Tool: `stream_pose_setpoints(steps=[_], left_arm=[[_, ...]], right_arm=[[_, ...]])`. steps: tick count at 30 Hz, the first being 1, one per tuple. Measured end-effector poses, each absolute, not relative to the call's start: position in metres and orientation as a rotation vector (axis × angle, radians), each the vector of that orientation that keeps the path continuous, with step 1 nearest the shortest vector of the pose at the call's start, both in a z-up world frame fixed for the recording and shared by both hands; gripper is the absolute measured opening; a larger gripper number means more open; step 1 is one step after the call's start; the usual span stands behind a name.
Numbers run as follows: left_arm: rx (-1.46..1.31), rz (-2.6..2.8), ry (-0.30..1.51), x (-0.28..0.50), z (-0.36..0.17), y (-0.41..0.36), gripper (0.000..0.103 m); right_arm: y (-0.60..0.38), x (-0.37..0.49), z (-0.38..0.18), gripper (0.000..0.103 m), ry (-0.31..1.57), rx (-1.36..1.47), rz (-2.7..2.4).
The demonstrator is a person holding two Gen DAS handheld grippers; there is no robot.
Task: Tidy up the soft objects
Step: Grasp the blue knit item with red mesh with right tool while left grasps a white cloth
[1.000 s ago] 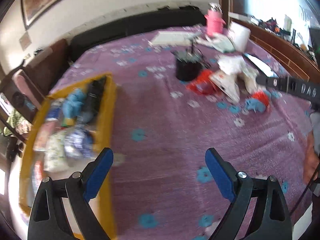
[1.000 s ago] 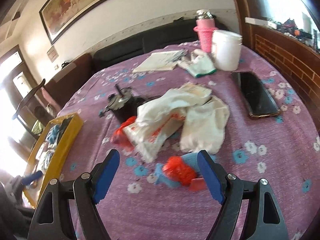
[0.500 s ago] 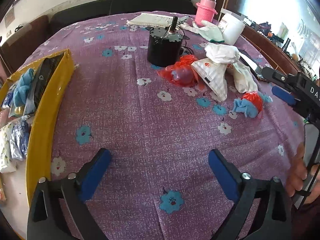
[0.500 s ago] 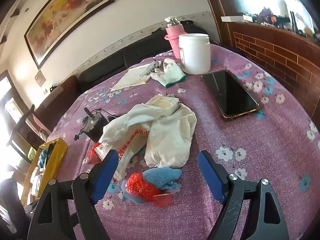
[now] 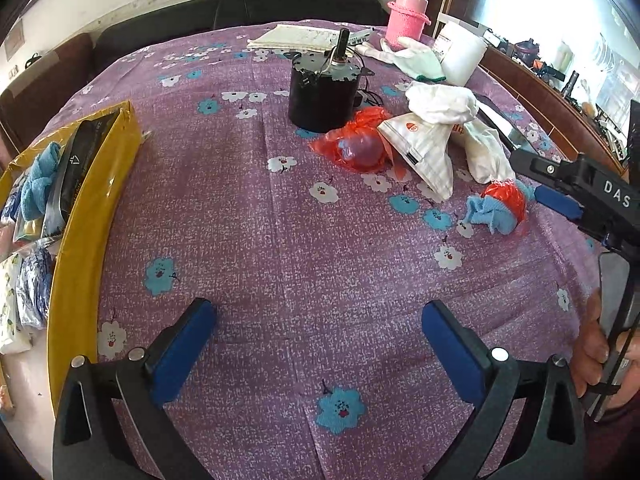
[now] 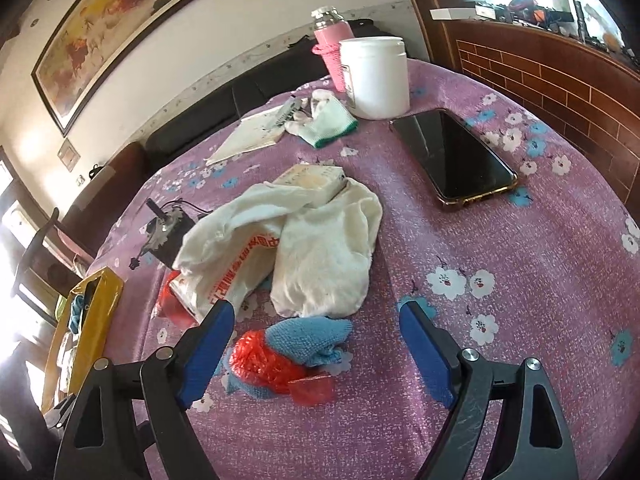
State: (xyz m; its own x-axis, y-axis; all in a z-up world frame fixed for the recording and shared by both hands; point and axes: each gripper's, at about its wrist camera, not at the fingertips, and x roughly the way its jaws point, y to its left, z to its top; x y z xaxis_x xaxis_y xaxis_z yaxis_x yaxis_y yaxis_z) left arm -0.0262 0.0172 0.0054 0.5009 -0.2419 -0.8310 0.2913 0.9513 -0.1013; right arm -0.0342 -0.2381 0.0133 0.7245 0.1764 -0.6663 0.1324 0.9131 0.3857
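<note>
A blue knit cloth (image 6: 308, 336) wrapped with red plastic (image 6: 260, 360) lies on the purple floral tablecloth, between the fingers of my open right gripper (image 6: 316, 320); it also shows in the left wrist view (image 5: 496, 210). White cloths (image 6: 324, 256) and a printed white bag (image 6: 228, 276) lie just beyond. A red plastic bag (image 5: 356, 144) lies beside a black motor (image 5: 322, 92). My left gripper (image 5: 316, 316) is open and empty over bare tablecloth. The yellow tray (image 5: 80, 216) at the left holds blue cloths and packets.
A phone (image 6: 452, 156), white jar (image 6: 376, 76), pink bottle (image 6: 332, 48), white glove (image 6: 328, 118) and notebook (image 6: 248, 136) sit at the far side. A brick ledge (image 6: 540, 76) runs along the right. The right gripper's body (image 5: 580, 192) shows in the left wrist view.
My left gripper swung right from the yellow tray to the table's middle. My right gripper moved forward and down onto the blue cloth bundle.
</note>
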Motion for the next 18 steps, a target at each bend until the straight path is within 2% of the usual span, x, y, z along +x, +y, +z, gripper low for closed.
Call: stream_pose_setpoints(steps=[18], left_arm=[[0.010,-0.346,0.985,-0.0258,0.0073,0.0234,0.103]], right_arm=[[-0.2358,-0.0293,0.0076,0.088,0.808,0.415,0.010]])
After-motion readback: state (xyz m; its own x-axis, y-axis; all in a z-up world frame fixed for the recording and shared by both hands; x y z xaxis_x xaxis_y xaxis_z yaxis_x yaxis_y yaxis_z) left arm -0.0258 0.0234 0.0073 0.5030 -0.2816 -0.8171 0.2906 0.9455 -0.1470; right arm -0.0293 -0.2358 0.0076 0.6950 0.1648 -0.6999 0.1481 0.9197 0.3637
